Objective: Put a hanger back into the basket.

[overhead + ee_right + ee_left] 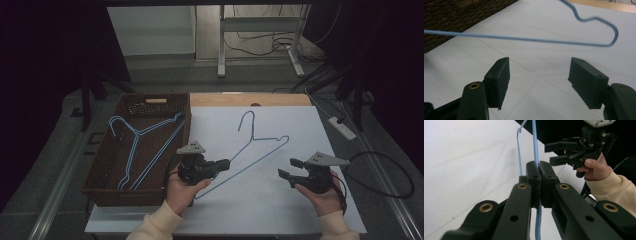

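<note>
High view: left gripper [223,163] clamps the bottom wire of a blue wire hanger [260,145] near its left corner. The hanger lies over the white table sheet [280,210], hook pointing away from the person. Right gripper [290,170] sits just right of the hanger, jaws apart, nothing between them. Wicker basket [102,192] stands at the sheet's left edge, touching or just beside it; inside lie basket hangers [142,145], at least 2, same blue wire, overlapping, hooks toward the far left corner.

Left gripper view: jaws pressed tight on the wire, which runs straight up between the pads [534,175]. The other gripper [554,152] shows farther off, its jaws parted.

Right gripper view: pads [499,80] wide apart, empty; the hanger's far shoulder corner [615,35] hangs ahead of them, above the sheet.

Step in hand, likely: moving this hanger to the basket. To do it well, keep the single-corner pinch firm since the wire can swing; steady the free end with the right jaws if it sags; bring it in flat over the rim, hook matching the others.
</note>
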Available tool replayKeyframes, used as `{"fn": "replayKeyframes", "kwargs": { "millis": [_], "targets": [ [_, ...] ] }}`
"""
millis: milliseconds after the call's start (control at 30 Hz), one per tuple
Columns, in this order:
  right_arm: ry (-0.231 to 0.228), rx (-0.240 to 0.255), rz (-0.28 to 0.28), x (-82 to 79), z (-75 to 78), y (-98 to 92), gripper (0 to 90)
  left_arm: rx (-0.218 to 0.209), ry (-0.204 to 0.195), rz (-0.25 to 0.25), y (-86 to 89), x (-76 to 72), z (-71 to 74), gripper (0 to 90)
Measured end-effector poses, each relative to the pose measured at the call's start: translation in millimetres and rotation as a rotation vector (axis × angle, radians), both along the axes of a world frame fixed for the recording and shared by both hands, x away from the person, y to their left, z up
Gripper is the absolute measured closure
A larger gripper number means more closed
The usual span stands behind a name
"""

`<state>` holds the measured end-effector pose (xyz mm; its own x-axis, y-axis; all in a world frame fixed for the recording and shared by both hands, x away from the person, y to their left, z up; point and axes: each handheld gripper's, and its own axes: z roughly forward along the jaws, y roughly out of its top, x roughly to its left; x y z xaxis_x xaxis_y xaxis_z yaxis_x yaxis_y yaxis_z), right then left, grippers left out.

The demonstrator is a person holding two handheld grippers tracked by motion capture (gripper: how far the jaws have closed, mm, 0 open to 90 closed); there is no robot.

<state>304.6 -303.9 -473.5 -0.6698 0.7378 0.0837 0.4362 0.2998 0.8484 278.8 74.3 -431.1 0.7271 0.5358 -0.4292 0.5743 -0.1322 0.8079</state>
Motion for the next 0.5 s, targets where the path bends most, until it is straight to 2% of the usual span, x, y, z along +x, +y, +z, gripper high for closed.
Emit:
{"fn": "replayKeyframes", "kwargs": {
  "millis": [300,500],
  "targets": [
    [0.006,-0.004,0.001,0.6,-1.7,-0.1,33.9,-0.021,-0.048,0.008,23.9,-5.2,16.7,87.3],
    [0.006,-0.005,0.001,0.5,-2.0,0.1,33.8,-0.035,-0.071,0.032,44.3,-8.4,24.2,87.4]
  ]
}}
